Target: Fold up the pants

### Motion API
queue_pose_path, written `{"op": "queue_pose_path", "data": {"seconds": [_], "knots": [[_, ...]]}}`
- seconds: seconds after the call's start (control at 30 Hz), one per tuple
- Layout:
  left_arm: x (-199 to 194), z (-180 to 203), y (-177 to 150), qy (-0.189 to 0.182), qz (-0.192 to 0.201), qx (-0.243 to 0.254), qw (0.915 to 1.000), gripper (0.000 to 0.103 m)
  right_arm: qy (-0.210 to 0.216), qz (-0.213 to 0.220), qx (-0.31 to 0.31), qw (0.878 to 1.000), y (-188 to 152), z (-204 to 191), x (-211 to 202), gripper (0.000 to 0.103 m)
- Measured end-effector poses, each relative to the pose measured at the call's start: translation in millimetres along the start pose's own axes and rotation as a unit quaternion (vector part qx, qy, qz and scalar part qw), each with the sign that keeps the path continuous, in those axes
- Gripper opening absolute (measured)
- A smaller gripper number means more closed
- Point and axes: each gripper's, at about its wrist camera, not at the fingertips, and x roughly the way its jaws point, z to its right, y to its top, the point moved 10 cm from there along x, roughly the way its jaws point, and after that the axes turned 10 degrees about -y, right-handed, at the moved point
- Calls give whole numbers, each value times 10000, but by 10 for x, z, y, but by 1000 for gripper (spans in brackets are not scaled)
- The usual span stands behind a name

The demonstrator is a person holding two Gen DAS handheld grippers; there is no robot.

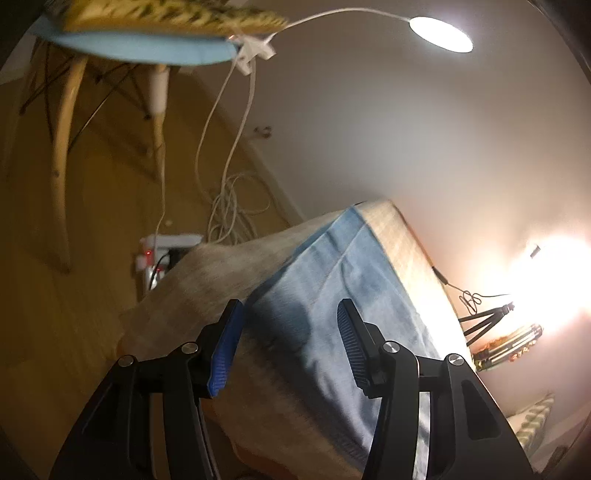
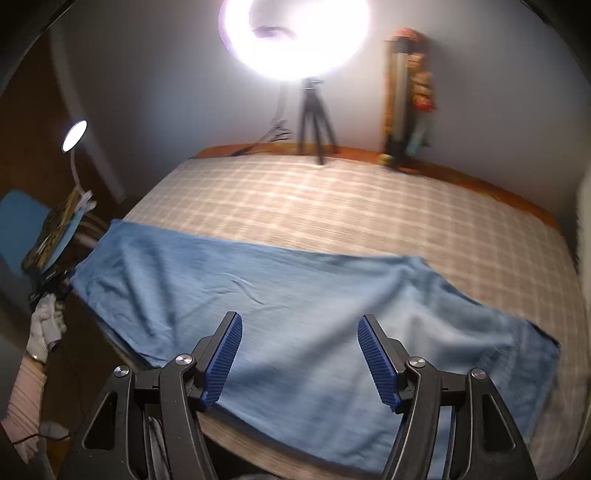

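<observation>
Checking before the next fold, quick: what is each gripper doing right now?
Left gripper: open, holding nothing, above the blue pants.
Right gripper: open, holding nothing, above the pants.

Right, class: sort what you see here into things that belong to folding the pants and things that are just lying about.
Belongs to the job:
blue pants
checked bed cover they lie on
left gripper, jaws open
right gripper, jaws open

Just lying about:
ring light
tripod
desk lamp
chair
white cables
</observation>
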Motion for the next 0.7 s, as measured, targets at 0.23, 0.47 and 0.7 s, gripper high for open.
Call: {"op": "queue_pose_path", "data": {"seconds": [0.23,0.47,0.7], "knots": [[235,233,-6,623,-57,1230,9904,13,441,12,-757,9962,336,-920,189,68],[296,966,-229,402,-6,2814,9588,9,791,-172,-1196,9895,516,-1592,490,68],[435,1486,-875,169,-442,4246,9041,9,1566,-550,-940,9816,713,-2087,816,68]]}}
